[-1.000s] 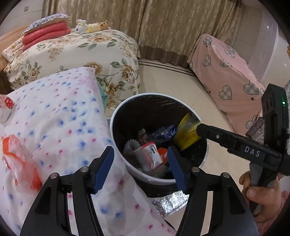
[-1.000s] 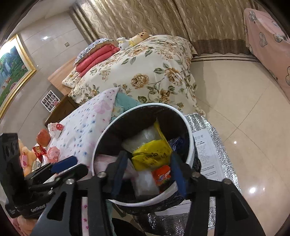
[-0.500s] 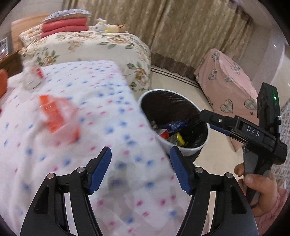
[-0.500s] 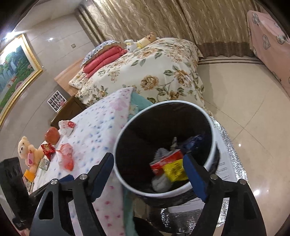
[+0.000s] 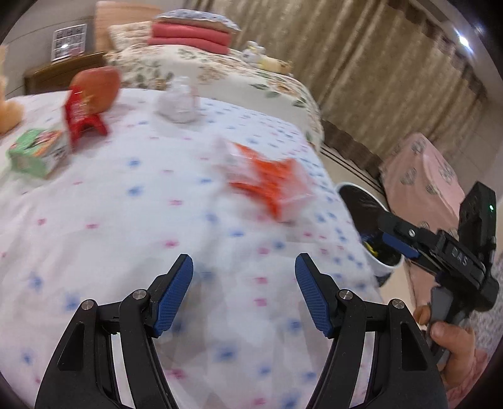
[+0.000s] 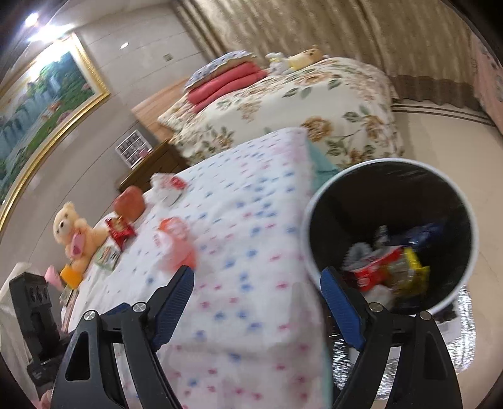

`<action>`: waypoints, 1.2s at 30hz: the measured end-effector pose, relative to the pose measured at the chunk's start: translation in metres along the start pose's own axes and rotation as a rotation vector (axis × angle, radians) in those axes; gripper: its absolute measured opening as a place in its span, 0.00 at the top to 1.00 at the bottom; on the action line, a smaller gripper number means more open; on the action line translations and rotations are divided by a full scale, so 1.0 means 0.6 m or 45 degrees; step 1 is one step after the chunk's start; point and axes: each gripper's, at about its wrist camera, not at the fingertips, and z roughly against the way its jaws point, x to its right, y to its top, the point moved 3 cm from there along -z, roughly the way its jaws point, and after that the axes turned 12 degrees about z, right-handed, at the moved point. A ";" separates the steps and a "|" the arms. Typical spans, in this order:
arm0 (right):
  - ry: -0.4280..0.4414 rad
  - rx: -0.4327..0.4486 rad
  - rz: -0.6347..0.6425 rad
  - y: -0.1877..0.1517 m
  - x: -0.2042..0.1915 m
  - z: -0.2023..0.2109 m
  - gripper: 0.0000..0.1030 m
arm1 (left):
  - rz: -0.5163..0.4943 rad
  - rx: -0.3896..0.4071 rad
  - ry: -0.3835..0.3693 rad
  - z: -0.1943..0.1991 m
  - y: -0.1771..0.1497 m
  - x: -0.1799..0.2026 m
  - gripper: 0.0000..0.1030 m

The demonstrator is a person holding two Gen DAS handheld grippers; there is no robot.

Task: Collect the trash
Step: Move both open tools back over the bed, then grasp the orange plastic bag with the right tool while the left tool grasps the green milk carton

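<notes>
Left wrist view: your left gripper [image 5: 243, 295] is empty, jaws apart; the orange wrapper [image 5: 267, 182] lies ahead. Your right gripper [image 6: 256, 302] is opening, empty. Blur suggests fast motion; you could overshoot.

Our right gripper [image 6: 256, 310], its empty jaws opening, hangs over the dotted tabletop [image 6: 251, 220] edge, the white bin [image 6: 309, 251] of wrappers just beside it, an orange wrapper [image 6: 174, 243] ahead.

Floral bed [image 6: 314, 103], beige curtains [image 6: 314, 28], gilt-framed painting [image 6: 44, 107], tiled floor [image 6: 446, 141].
</notes>
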 end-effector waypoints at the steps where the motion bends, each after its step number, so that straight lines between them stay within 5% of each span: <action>1: 0.014 -0.005 0.011 -0.001 -0.010 -0.006 0.18 | 0.019 0.008 0.015 0.002 0.005 -0.012 0.33; 21: 0.104 -0.094 0.176 0.011 -0.117 -0.089 0.13 | 0.196 0.095 0.163 0.022 0.053 -0.141 0.29; 36: 0.119 -0.117 0.191 0.038 -0.132 -0.137 0.13 | 0.324 0.159 0.369 -0.013 0.175 -0.238 0.22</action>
